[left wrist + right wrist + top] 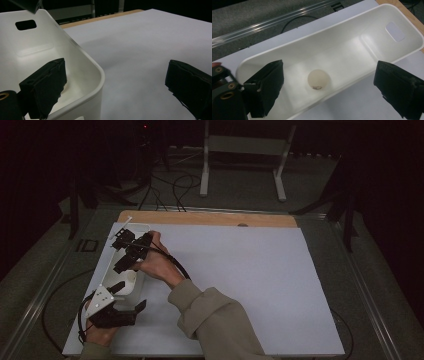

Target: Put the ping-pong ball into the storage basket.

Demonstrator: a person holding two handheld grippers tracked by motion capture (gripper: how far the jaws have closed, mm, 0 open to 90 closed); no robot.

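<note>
White ball [318, 79], loose in a white tray [372, 22].
Your right gripper [329, 87] hung above it, jaws spread (nothing pinched); left gripper [115, 87] straddled the rim, spread.

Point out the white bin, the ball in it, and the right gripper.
white bin [352, 32], right gripper view, far inner wall.
ball [318, 79], right gripper view, its middle.
right gripper [116, 255], high view, midway between its jaws.
</note>
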